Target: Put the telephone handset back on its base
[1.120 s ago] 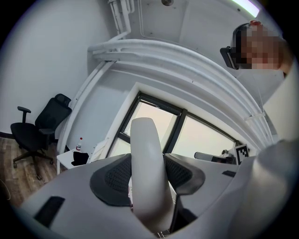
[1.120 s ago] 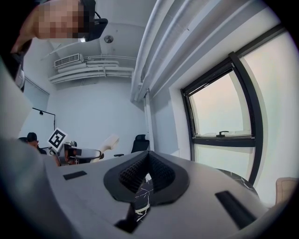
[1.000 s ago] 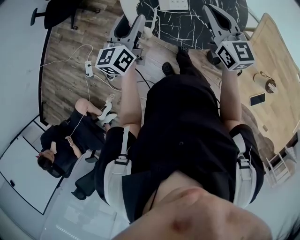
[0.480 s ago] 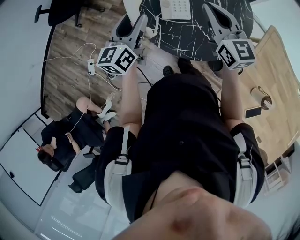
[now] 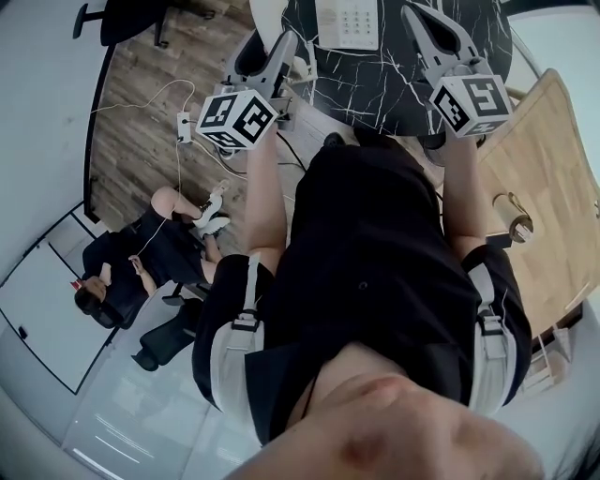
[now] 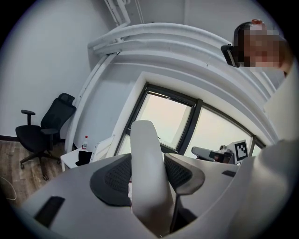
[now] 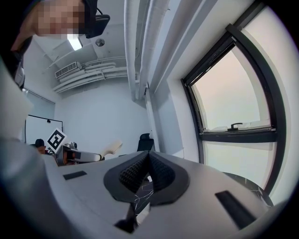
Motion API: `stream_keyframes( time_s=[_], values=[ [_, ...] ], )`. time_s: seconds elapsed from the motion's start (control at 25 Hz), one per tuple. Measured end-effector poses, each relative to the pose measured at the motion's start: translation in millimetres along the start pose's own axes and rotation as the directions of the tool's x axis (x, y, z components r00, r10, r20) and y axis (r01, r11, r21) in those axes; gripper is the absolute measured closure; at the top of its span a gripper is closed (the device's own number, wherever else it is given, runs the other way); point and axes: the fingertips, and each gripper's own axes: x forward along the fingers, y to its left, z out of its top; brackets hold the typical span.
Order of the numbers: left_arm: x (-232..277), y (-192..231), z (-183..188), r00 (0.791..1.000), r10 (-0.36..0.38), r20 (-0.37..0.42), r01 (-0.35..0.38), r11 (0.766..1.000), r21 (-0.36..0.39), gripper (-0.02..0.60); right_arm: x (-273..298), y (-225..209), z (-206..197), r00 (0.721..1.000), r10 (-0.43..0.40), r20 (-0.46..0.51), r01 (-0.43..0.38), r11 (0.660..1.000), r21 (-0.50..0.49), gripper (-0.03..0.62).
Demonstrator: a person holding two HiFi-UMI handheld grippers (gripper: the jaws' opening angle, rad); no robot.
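Note:
The white handset (image 6: 145, 154) stands upright between the jaws of my left gripper (image 6: 148, 173), which is shut on it. From above, the left gripper (image 5: 272, 54) is raised at the near left edge of the black marble table (image 5: 403, 80). The white telephone base (image 5: 354, 21) with its keypad sits on that table at the top of the head view. My right gripper (image 7: 147, 158) is shut, pads touching, nothing between them. The right gripper (image 5: 424, 26) hangs over the table to the right of the base. In the right gripper view the handset (image 7: 112, 148) sticks out of the left gripper.
A wooden table (image 5: 553, 178) with a small round object (image 5: 512, 206) stands at the right. A person (image 5: 141, 272) sits at the lower left on the wood floor, near a power strip (image 5: 184, 127) with a white cable. A black office chair (image 6: 44, 135) stands by the wall.
The head view has shifted forward, so the marble table and telephone base show more fully. Both grippers keep nearly the same raised pose, and the left still holds the handset.

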Motion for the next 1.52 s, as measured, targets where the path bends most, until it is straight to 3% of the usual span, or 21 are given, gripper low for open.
stream_keyframes(
  time_s=[0.68,1.12,1.52],
  values=[
    [29,20,-46,0.991,0.083,-0.104,-0.088,0.995,-0.042,0.351,16,-26,-28,0.998,0.022,-0.061,-0.019,0.999,0.047,0.565],
    [66,47,-85,0.976,0.06,-0.207,-0.078,0.994,-0.078,0.351,39,-28,-50,0.992,-0.02,-0.126,0.029,0.997,0.066,0.565],
    [111,69,-123,0.95,0.052,-0.307,-0.086,0.991,-0.101,0.351,57,-42,-72,0.979,-0.078,-0.187,0.094,0.992,0.079,0.565]
  ],
)
